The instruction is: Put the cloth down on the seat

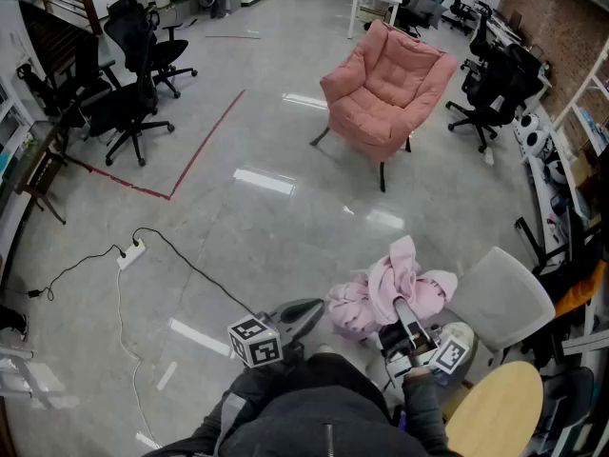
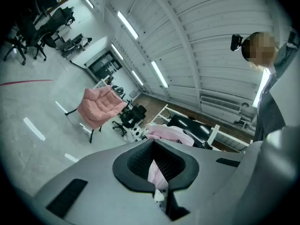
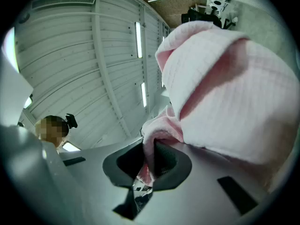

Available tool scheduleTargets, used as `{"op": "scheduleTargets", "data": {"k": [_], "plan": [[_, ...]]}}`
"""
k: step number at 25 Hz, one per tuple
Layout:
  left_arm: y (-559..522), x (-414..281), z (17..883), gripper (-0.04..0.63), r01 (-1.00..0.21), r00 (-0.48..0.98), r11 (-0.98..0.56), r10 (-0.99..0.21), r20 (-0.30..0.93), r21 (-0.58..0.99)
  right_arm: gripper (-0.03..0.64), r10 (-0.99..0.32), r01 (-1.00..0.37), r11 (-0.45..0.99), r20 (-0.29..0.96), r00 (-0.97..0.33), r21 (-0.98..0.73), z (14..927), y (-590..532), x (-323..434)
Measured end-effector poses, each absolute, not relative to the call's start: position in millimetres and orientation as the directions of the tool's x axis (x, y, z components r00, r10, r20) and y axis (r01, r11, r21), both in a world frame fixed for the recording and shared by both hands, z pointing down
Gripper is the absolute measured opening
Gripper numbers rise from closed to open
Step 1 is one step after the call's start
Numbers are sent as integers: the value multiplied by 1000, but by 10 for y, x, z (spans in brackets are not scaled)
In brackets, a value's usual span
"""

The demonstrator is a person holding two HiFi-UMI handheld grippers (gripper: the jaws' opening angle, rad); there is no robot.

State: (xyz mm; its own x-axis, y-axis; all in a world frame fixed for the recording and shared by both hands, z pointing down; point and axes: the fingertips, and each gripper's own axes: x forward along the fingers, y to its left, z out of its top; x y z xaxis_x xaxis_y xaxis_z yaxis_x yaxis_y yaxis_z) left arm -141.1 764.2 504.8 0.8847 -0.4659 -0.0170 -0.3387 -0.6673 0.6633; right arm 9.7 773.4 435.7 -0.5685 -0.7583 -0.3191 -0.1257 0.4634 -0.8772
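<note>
Together, left tool (image 1: 317, 307) level, right tool (image 1: 403, 314) tilted up, clamping cloth (image 1: 421, 289)

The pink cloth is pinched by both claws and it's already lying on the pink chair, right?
Not quite. The pink cloth isn't on the pink chair yet: the head view shows it bunched up near the person, with the chair across the floor. The left claw and right claw do both pinch it.

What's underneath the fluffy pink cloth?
The pink cloth hangs bunched between the left gripper and right gripper, both pinching it. Around it shows shiny grey floor. The floor patch directly beneath is covered by the cloth.
</note>
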Motion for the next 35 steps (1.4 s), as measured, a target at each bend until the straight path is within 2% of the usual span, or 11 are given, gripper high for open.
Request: {"op": "scheduleTargets", "data": {"k": [15,24,35], "plan": [[7587,-846,5090,9,-390,864,-655,-503,12,647,26,-676,-50,486,-339,-654,-873,4454,7496,363],[6931,-674,5118,9,-460,838,-621,-540,80,635,26,-663,-21,463,-330,-671,-886,4492,6943,461],[5935,-421,4934,9,-447,851,-631,-518,83,634,26,-683,-24,436,-314,-660,-899,4445,6019,594]]}}
